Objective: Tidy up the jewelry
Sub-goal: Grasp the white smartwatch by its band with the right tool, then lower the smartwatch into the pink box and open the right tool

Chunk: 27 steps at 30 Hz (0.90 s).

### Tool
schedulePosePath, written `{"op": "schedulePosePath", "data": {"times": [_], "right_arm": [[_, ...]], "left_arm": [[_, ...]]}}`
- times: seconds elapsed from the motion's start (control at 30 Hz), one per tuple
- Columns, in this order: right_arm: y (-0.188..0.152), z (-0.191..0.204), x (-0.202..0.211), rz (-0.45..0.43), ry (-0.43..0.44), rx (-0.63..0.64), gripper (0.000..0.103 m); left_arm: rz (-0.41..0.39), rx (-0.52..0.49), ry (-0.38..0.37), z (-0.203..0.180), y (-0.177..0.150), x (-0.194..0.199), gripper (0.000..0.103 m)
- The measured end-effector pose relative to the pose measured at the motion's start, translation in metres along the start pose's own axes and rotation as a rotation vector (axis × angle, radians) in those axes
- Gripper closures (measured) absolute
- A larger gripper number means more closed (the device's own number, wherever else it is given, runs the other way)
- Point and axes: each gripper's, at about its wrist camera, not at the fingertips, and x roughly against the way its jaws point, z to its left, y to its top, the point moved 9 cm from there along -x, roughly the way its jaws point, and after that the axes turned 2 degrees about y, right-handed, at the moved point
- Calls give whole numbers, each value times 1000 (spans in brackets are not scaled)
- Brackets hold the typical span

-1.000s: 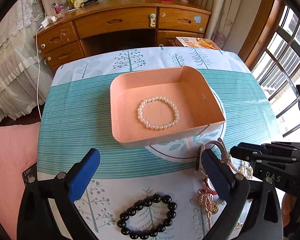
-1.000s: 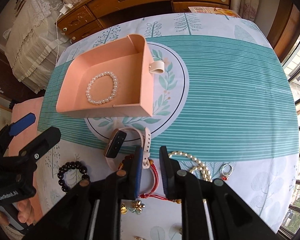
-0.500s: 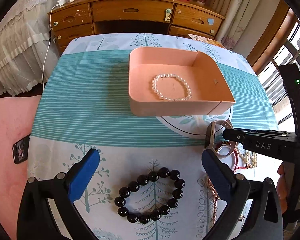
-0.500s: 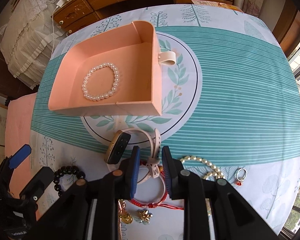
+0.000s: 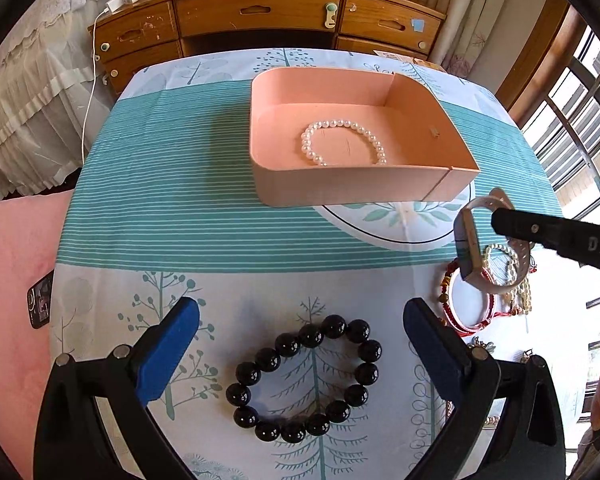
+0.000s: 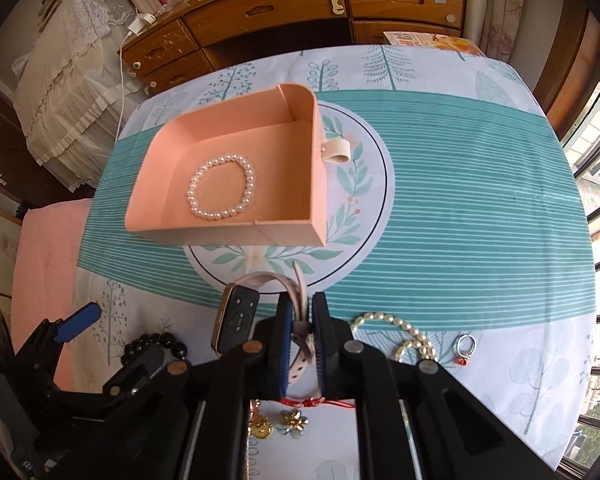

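Note:
A pink tray (image 5: pixel 360 190) (image 6: pixel 236 236) sits mid-table with a white pearl bracelet (image 5: pixel 342 142) (image 6: pixel 221 186) inside. My right gripper (image 6: pixel 302 312) is shut on the strap of a pink-banded watch (image 6: pixel 236 322) and holds it lifted above the cloth; the watch also shows in the left wrist view (image 5: pixel 470 246) at the right. My left gripper (image 5: pixel 300 332) is open and empty, low over a black bead bracelet (image 5: pixel 306 376) (image 6: pixel 156 344) that lies between its fingers.
More jewelry lies on the patterned tablecloth (image 6: pixel 460 200) near the front right: a pearl strand (image 6: pixel 396 332), a ring (image 6: pixel 465 346), a red cord bracelet (image 5: pixel 466 304), gold charms (image 6: pixel 278 428). A wooden desk (image 5: pixel 268 12) stands behind. A phone (image 5: pixel 40 300) lies at the left edge.
The right gripper has lifted the watch off the cloth and moved it toward the tray. The left gripper has come down and forward over the black bead bracelet.

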Motion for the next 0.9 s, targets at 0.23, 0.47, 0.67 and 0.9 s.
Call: {"op": "schedulePosePath", "data": {"times": [0.23, 0.47, 0.67, 0.9], "right_arm": [[42, 27, 23, -100, 17, 18, 93], [73, 25, -14, -93, -19, -6, 93], [78, 22, -43, -54, -35, -15, 87], [60, 18, -35, -43, 1, -13, 77]], "left_arm": [[-41, -7, 16, 7, 9, 16, 2], [-63, -23, 31, 5, 14, 18, 2], [-70, -39, 43, 3, 17, 11, 2], [-61, -29, 27, 4, 16, 13, 2]]}}
